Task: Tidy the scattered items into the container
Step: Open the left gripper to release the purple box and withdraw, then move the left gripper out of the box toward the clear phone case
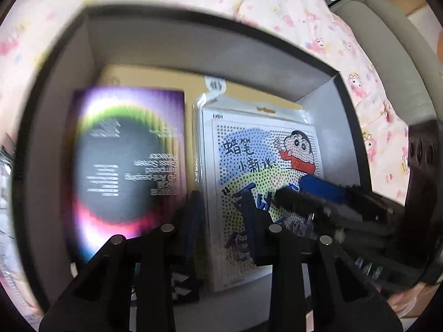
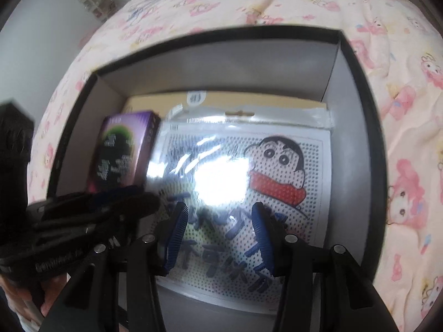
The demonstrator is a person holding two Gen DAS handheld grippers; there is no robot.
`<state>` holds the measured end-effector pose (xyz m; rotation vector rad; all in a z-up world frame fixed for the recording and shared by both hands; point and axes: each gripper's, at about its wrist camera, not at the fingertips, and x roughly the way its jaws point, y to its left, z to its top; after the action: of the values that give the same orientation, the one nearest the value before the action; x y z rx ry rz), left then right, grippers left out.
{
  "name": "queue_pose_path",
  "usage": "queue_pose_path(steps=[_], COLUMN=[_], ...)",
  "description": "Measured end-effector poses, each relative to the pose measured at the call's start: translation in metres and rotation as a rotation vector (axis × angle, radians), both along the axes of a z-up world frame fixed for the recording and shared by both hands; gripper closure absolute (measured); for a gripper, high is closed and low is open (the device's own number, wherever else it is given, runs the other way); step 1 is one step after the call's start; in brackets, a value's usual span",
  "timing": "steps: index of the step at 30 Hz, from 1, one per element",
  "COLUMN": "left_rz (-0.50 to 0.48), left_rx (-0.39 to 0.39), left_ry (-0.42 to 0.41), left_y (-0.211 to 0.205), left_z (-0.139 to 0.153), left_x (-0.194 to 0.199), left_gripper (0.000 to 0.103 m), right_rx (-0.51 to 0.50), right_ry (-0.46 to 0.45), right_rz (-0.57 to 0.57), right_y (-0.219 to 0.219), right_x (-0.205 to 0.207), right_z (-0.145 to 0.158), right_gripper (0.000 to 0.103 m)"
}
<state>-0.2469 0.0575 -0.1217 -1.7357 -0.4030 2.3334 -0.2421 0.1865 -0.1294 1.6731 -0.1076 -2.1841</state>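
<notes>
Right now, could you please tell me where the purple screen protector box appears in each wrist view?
Left wrist: purple screen protector box fills the left-centre, blurred, inside the black-rimmed box.
Right wrist: it sits smaller, left of centre, at the box's left wall.
Shared landmark: the cartoon bead-board pack lies directly to its right.

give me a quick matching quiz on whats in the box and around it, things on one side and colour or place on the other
Things:
1. screen protector box
2. cartoon bead-board pack
3. flat yellow box
4. bedsheet

Descriptions:
A. pink cartoon print, under the container
B. purple, left side of the container
C. at the bottom, beneath the other items
D. clear sleeve, boy in a red top

Pairs: 1-B, 2-D, 3-C, 4-A
</notes>
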Motion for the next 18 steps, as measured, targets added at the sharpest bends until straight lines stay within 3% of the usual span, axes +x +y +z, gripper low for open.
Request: queue_pose_path(steps=[3, 13, 18], left_rz=[-0.006, 0.007, -0.033], left_rx=[-0.067, -0.203, -0.262], left_ry=[0.085, 0.321, 0.369], left_y=[0.005, -0.011, -0.013], left_z=[0.023, 0.108, 0.138], left_x=[0.013, 0.092, 0.137], left_gripper=[0.054, 0.045, 0.045], right_rx=[0.018, 0.042, -0.006], right_ry=[0.074, 0.371, 0.407], right_rz=[-0.049, -0.113, -0.135], right_y=[0.007, 0.009, 0.009], right_x=[0.009, 0.082, 0.119], right_z=[0.019, 0.099, 0.119], right_gripper=[0.057, 0.052, 0.052])
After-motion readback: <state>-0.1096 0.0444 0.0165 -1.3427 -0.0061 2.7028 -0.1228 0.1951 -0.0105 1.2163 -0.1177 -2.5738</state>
